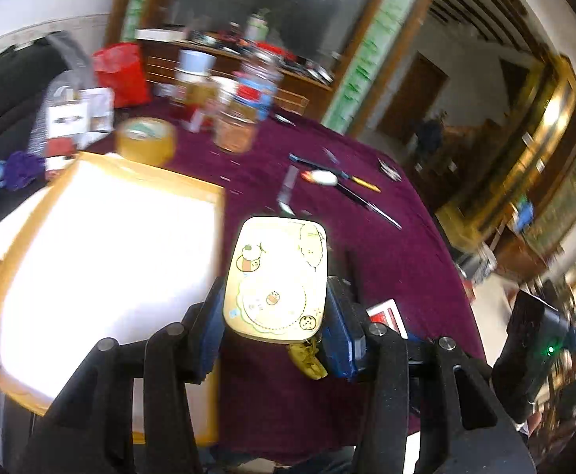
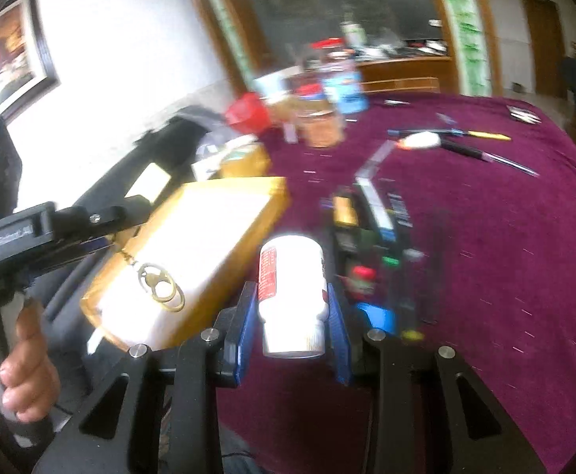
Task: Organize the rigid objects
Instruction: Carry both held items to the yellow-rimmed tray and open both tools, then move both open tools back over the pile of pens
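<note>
My left gripper (image 1: 276, 282) is shut on a cream rounded case (image 1: 276, 264) printed with cartoon figures; its blue pads (image 1: 212, 316) press both long sides. A yellow charm (image 1: 307, 359) dangles under the case. The case hangs above the purple tablecloth (image 1: 386, 245), just right of a yellow-rimmed tray (image 1: 209, 193) with a white inside. My right gripper (image 2: 291, 287) is shut on a white bottle (image 2: 291, 276) with a red label, held lengthwise between blue pads (image 2: 337, 328). In the right wrist view the tray (image 2: 276, 193) lies to the left, with a gold key ring (image 2: 161, 284) hanging over it.
A tape roll (image 1: 145, 140), jars and bottles (image 1: 236, 126) and a red bag (image 1: 122, 75) crowd the table's far side. Pens and a white-red float (image 1: 323, 177) lie mid-table. A red card box (image 1: 386, 314) sits near my left fingers. Small dark items (image 2: 366, 233) cluster ahead of the bottle.
</note>
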A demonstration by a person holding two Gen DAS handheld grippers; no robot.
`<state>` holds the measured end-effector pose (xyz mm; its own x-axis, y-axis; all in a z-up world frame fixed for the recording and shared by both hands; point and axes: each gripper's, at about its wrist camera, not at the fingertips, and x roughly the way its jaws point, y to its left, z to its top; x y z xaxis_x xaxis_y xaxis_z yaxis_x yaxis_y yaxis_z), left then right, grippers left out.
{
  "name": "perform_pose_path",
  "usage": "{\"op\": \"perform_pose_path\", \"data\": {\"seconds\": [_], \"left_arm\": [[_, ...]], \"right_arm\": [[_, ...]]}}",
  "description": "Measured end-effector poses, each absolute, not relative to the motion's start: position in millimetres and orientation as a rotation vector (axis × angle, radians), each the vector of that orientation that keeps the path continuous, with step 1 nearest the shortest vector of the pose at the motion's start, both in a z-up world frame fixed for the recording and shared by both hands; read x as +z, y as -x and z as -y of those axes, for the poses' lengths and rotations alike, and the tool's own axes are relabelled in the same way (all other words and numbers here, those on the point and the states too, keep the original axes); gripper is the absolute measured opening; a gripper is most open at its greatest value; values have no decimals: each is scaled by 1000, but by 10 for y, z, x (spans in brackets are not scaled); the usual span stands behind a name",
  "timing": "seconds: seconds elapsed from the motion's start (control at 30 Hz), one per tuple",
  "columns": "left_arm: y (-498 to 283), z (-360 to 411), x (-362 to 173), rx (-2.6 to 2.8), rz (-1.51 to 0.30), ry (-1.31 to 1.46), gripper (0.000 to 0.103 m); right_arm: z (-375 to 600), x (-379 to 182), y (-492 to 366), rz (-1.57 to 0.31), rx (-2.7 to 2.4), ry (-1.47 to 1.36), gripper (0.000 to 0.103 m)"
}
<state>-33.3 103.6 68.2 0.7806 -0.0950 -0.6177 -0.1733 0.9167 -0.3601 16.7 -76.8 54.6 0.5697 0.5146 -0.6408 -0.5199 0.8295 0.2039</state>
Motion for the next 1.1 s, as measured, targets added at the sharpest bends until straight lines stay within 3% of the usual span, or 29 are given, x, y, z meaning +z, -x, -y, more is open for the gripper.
{"op": "perform_pose_path", "data": {"seconds": [0.23, 0.4, 0.63, 1.1], "left_arm": [[611, -1718, 606, 209, -656, 469, 46], [508, -2056, 224, 308, -766, 489, 46], [396, -2035, -189, 358, -867, 413, 46], [445, -2077, -364, 414, -938, 348, 46]], "right_arm": [[-41, 436, -187, -806, 810, 35, 31], [-535, 127, -269, -903, 890, 47, 31], [-670, -248, -331, -966, 830, 148, 31], [-962, -245, -174, -911, 808, 339, 31]]}}
